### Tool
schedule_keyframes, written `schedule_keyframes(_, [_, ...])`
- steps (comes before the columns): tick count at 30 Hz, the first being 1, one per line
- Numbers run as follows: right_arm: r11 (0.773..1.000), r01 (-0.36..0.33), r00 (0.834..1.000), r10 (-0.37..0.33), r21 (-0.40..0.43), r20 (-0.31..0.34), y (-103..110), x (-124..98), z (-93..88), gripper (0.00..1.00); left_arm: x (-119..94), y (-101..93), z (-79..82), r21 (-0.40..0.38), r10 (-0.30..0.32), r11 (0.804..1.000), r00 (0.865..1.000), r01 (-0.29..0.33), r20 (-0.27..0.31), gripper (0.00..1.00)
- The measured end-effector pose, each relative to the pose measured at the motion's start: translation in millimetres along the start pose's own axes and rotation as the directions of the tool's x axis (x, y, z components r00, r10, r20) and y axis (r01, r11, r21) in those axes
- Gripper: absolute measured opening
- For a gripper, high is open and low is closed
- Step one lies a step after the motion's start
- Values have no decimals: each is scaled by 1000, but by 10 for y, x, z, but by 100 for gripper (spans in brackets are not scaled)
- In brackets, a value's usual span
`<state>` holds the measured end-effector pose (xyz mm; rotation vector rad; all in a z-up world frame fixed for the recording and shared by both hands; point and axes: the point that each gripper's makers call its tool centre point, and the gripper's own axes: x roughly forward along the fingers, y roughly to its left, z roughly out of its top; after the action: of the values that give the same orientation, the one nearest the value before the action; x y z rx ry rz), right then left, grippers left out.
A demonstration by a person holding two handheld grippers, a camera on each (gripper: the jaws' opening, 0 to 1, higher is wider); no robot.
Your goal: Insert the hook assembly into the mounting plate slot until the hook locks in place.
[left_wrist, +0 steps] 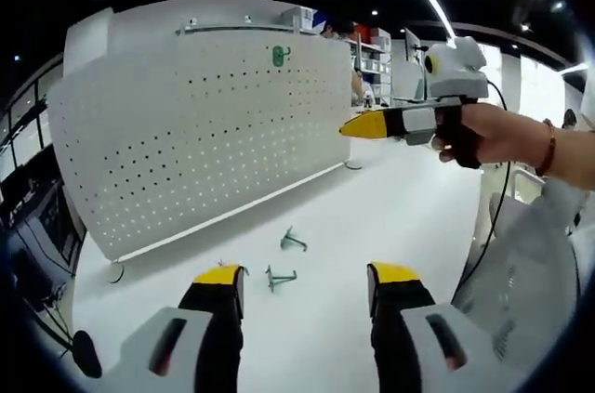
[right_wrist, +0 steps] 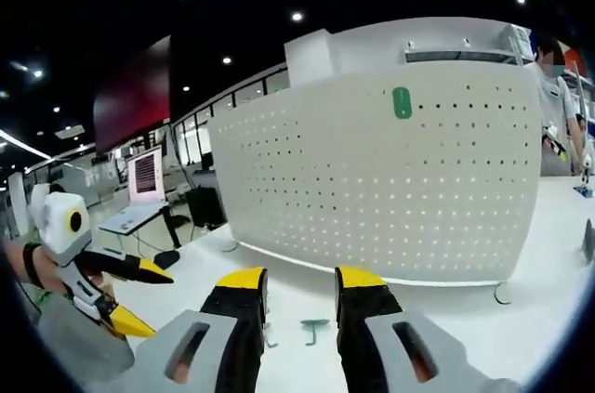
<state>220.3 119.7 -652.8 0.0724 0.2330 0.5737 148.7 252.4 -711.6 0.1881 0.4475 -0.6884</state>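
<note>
A white pegboard mounting plate [left_wrist: 204, 133] [right_wrist: 390, 179] stands upright on the white table, with a green piece [left_wrist: 281, 56] [right_wrist: 402, 102] fixed near its top. Two green hooks lie loose on the table, one [left_wrist: 293, 241] farther off and one [left_wrist: 279, 276] just ahead of my left gripper [left_wrist: 307, 277], which is open and holds nothing. My right gripper [right_wrist: 300, 281] is open and bare, and a green hook [right_wrist: 314, 326] lies on the table beyond its jaws. A hand holds the right gripper [left_wrist: 346, 128] in the air near the plate's right end. The left gripper [right_wrist: 162, 304] enters from the left, jaws apart.
The table [left_wrist: 390, 216] runs back past the plate, which stands on small feet [right_wrist: 503, 297]. A monitor [right_wrist: 146, 175] and desks stand at the far left. A person [right_wrist: 556, 86] stands behind the plate's right end. Shelving [left_wrist: 372, 58] lies beyond.
</note>
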Motion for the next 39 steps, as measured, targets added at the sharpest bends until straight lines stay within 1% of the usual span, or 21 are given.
schedule_keyframes(5, [1000, -8, 1000, 8, 4, -3, 39, -6, -36, 29, 67, 29, -70, 0, -4, 1000, 1000, 4, -22, 53])
schedule_keyframes(10, [1000, -10, 1000, 10, 26, -15, 69, -16, -144, 29, 120, 78, -85, 9, 6, 1000, 1000, -6, -20, 49])
schedule_keyframes(12, [999, -13, 1000, 14, 30, -21, 88, -18, -187, 30, 169, 76, -151, -9, -11, 1000, 999, 11, -47, 50])
schedule_keyframes(13, [999, -13, 1000, 14, 32, -22, 94, -18, -197, 30, 185, 88, -171, -6, -8, 1000, 998, 8, -55, 51])
schedule_keyframes(15, [999, -42, 998, 43, 29, -34, 173, -18, -251, 32, 220, 97, -206, 0, -11, 1000, 998, 11, -60, 51])
schedule_keyframes(17, [999, -41, 998, 42, 27, -42, 198, -22, -300, 33, 251, 107, -244, -14, -14, 1000, 997, 13, -70, 51])
schedule_keyframes(20, [997, -54, 997, 56, 48, -46, 229, -34, -350, 33, 282, 106, -292, -13, -16, 1000, 996, 15, -88, 50])
schedule_keyframes(22, [998, -60, 997, 61, 37, -47, 241, -44, -370, 33, 308, 109, -320, -10, -16, 1000, 995, 15, -99, 50])
schedule_keyframes(26, [997, -71, 996, 73, 41, -54, 217, -61, -402, 35, 356, 122, -361, 4, -16, 1000, 993, 16, -120, 49])
schedule_keyframes(31, [996, -67, 996, 70, 50, -58, 184, -94, -440, 35, 429, 137, -400, -10, -16, 1000, 990, 15, -138, 45])
schedule_keyframes(35, [996, -58, 995, 63, 62, -71, 182, -132, -520, 35, 471, 114, -438, -10, -15, 1000, 987, 14, -159, 43])
schedule_keyframes(38, [995, -59, 995, 64, 75, -79, 191, -141, -559, 35, 493, 118, -443, -17, -16, 1000, 987, 14, -158, 42])
schedule_keyframes(39, [995, -57, 995, 64, 78, -79, 198, -148, -574, 35, 523, 127, -464, -21, -16, 1000, 986, 13, -165, 42])
